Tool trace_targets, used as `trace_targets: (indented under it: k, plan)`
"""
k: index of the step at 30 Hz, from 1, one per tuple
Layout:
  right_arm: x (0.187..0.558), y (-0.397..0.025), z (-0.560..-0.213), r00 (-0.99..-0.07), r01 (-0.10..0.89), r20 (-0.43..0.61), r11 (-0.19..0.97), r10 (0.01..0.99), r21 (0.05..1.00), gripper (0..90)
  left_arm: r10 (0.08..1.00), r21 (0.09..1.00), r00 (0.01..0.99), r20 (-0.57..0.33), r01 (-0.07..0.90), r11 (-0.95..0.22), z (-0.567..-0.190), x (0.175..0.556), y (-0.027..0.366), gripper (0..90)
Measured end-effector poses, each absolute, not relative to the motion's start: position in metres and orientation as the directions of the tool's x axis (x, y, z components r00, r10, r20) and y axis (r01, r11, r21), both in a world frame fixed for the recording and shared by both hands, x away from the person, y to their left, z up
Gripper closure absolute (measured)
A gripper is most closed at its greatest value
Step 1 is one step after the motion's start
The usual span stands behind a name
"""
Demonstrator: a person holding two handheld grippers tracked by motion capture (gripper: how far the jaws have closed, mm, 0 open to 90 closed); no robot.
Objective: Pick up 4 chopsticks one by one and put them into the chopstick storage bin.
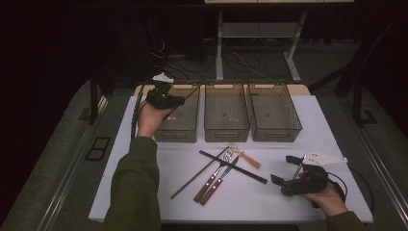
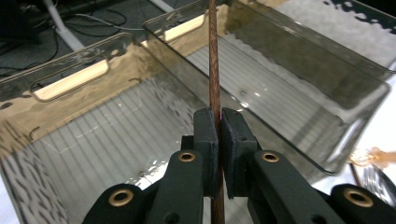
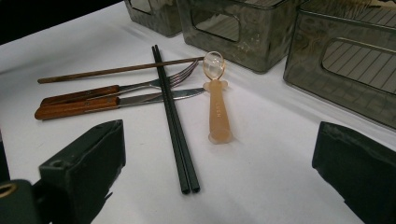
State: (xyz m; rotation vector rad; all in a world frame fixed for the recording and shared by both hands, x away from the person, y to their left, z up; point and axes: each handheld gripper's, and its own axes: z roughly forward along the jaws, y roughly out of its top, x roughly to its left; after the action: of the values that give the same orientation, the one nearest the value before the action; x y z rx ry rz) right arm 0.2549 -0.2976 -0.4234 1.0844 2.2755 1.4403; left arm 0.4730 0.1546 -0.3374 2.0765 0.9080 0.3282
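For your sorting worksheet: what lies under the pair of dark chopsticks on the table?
The dark chopsticks lie across a fork and a knife, both wooden-handled, and a brown chopstick. The strips of metal and wood directly beneath them are covered.

Dim room with dark surroundings; the white table is evenly lit from above. Soft glare ripples on the smoky plastic bins. Near jaws look slightly blurred.
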Motion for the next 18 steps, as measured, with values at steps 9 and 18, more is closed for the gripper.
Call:
trace_targets:
  k: [9, 18]
  plan:
    - [0.255, -0.298, -0.423, -0.697, 0.458, 0.18, 0.238, 0.694, 0.856, 2.8, 0.767, 0.806, 0.638, -0.076, 0.492, -0.33, -0.346, 0.486, 0.164, 84.9]
    - [0.255, -0.299, -0.423, -0.698, 0.459, 0.178, 0.242, 0.694, 0.855, 2.8, 0.788, 0.817, 0.608, -0.098, 0.501, -0.285, -0.357, 0.495, 0.167, 84.9]
